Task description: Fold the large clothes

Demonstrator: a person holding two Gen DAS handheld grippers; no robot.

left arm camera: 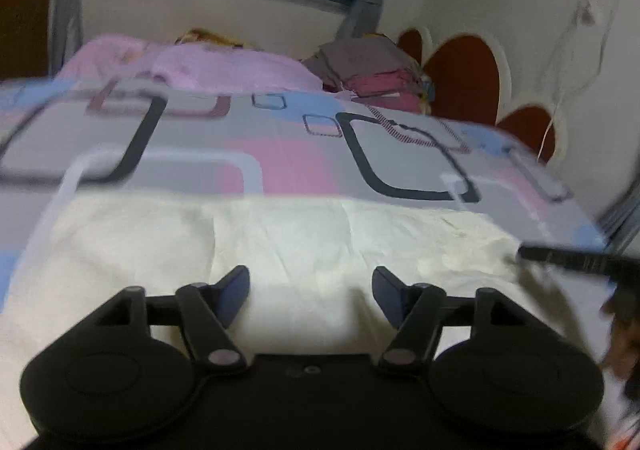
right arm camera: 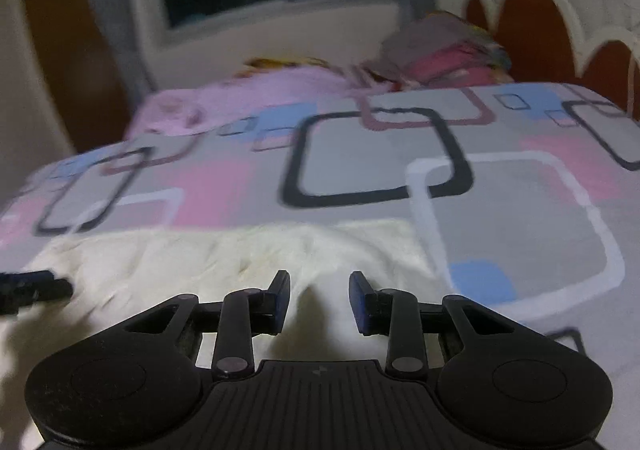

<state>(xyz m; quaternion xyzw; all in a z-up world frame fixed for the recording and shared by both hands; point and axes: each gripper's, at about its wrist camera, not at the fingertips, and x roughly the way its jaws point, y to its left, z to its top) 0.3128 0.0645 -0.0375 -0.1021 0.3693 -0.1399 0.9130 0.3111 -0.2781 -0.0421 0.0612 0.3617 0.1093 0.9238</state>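
Left wrist view: left gripper [left arm camera: 311, 292] hanging over cream garment [left arm camera: 248, 242], fingers spread wide, nothing between them. Garment spread flat on patterned bedsheet [left arm camera: 280, 154]. Folded clothes pile [left arm camera: 376, 70] far back by headboard [left arm camera: 464, 74].

Right wrist view: right gripper [right arm camera: 319, 300] above same garment's right part, fingers partly apart, gripping nothing. Pink blanket [right arm camera: 256, 98] way back.
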